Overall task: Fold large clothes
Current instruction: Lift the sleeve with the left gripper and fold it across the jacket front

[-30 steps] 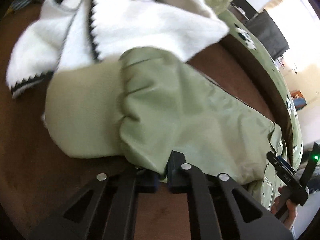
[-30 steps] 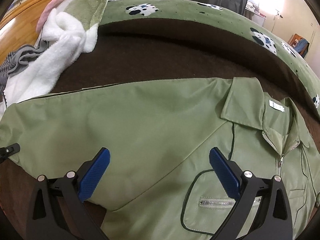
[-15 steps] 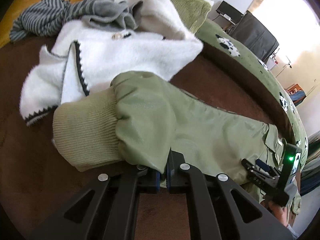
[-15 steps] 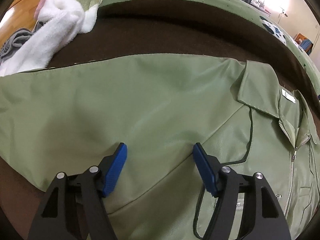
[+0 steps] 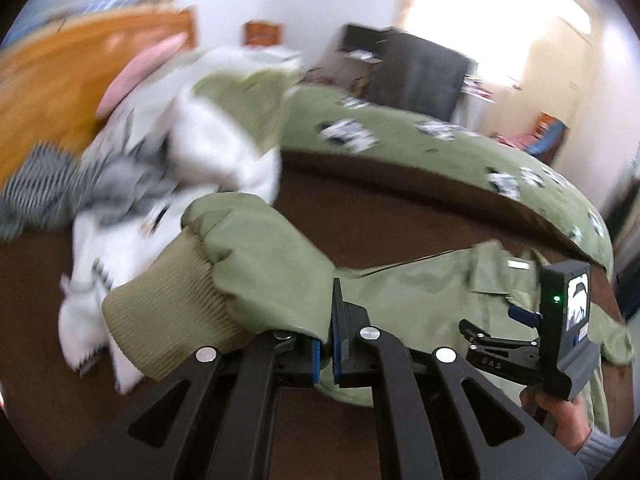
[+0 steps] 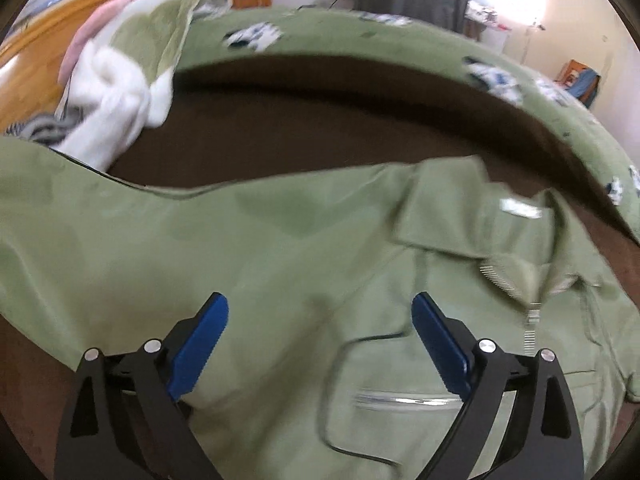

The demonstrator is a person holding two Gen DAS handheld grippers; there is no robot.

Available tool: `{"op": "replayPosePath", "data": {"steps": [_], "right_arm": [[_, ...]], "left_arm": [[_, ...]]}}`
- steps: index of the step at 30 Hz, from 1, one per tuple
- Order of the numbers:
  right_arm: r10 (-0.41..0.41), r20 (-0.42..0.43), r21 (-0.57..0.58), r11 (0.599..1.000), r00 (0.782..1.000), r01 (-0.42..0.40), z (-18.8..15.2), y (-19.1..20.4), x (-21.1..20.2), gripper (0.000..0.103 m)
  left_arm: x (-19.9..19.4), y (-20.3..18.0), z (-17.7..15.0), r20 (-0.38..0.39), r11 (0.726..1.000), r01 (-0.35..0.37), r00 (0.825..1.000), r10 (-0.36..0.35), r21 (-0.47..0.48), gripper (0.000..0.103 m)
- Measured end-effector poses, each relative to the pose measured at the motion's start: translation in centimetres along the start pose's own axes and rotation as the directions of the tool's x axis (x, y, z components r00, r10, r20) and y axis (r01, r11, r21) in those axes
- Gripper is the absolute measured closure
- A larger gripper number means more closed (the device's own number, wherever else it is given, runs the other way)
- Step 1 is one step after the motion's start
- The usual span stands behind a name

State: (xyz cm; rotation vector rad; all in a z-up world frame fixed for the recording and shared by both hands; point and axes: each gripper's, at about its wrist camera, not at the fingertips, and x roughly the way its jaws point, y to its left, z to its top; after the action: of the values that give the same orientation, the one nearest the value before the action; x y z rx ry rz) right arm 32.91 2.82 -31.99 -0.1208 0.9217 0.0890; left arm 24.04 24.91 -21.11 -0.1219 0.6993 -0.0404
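An olive green jacket [image 6: 304, 248] lies front up on a dark brown bed cover [image 6: 320, 132], collar and zip to the right. My left gripper [image 5: 326, 354] is shut on the jacket's sleeve [image 5: 264, 264] near its ribbed cuff [image 5: 168, 312] and holds it raised off the cover. My right gripper [image 6: 320, 336] is open, its blue pads [image 6: 200, 344] above the chest, beside the zipped pocket [image 6: 400, 400]. The right gripper also shows in the left wrist view [image 5: 532, 340], over the jacket body.
A pile of other clothes sits at the far left: a white fleece [image 5: 224, 152], a grey striped garment [image 5: 36, 196] and a pink item [image 5: 136, 72]. A green quilt with cow print [image 6: 360, 48] rims the bed. A wooden headboard [image 5: 60, 80] stands behind.
My left gripper has lifted the sleeve and swung up, so more of the room shows. My right gripper's jaws have spread wider over the chest.
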Motion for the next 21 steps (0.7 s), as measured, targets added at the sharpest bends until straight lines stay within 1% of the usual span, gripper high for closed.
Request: {"op": "replayPosePath", "data": {"steps": [2, 5, 8, 10, 12, 14, 16, 19, 21], "right_arm": [[-0.031, 0.017, 0.02, 0.999, 0.999, 0.031, -0.1, -2.6, -1.8, 0.009], [-0.072, 0.022, 0.059, 0.996, 0.997, 0.07, -0.9, -7.0, -4.1, 0.008], [-0.123, 0.012, 0.096, 0.988, 0.992, 0.121, -2.5, -11.5, -6.1, 0.008], [-0.151, 0.004, 0.118, 0.982, 0.988, 0.15, -3.7, -13.9, -7.1, 0.008], [-0.177, -0.011, 0.149, 0.973, 0.984, 0.176, -5.2, -17.0, -8.1, 0.008], [-0.201, -0.02, 0.177, 0.963, 0.979, 0.201, -6.6, -19.4, -9.1, 0.008], [-0.219, -0.031, 0.198, 0.955, 0.975, 0.221, -7.7, -21.1, -9.7, 0.008], [-0.245, -0.047, 0.233, 0.94, 0.968, 0.249, -9.7, -24.1, -10.7, 0.008], [-0.26, -0.058, 0.252, 0.93, 0.964, 0.266, -11.1, -25.8, -11.2, 0.008]], "left_arm": [[-0.8, -3.1, 0.9, 0.026, 0.997, 0.026, 0.999, -0.028, 0.073, 0.096], [-1.8, -9.0, 1.8, 0.057, 0.979, 0.078, 0.994, -0.09, 0.19, 0.096], [-2.1, -13.4, 1.7, 0.047, 0.962, 0.134, 0.988, -0.149, 0.238, 0.096], [-2.0, -16.7, 1.2, 0.03, 0.946, 0.173, 0.982, -0.188, 0.274, 0.096], [-2.0, -19.8, 0.3, 0.006, 0.928, 0.214, 0.974, -0.226, 0.305, 0.096], [-2.0, -22.4, -0.8, -0.012, 0.911, 0.238, 0.969, -0.249, 0.338, 0.096], [-1.3, -25.1, -2.4, -0.04, 0.893, 0.261, 0.963, -0.265, 0.367, 0.096], [0.6, -28.3, -4.6, -0.091, 0.875, 0.284, 0.959, -0.27, 0.393, 0.096], [2.3, -30.5, -6.7, -0.143, 0.859, 0.298, 0.954, -0.262, 0.416, 0.096]]}}
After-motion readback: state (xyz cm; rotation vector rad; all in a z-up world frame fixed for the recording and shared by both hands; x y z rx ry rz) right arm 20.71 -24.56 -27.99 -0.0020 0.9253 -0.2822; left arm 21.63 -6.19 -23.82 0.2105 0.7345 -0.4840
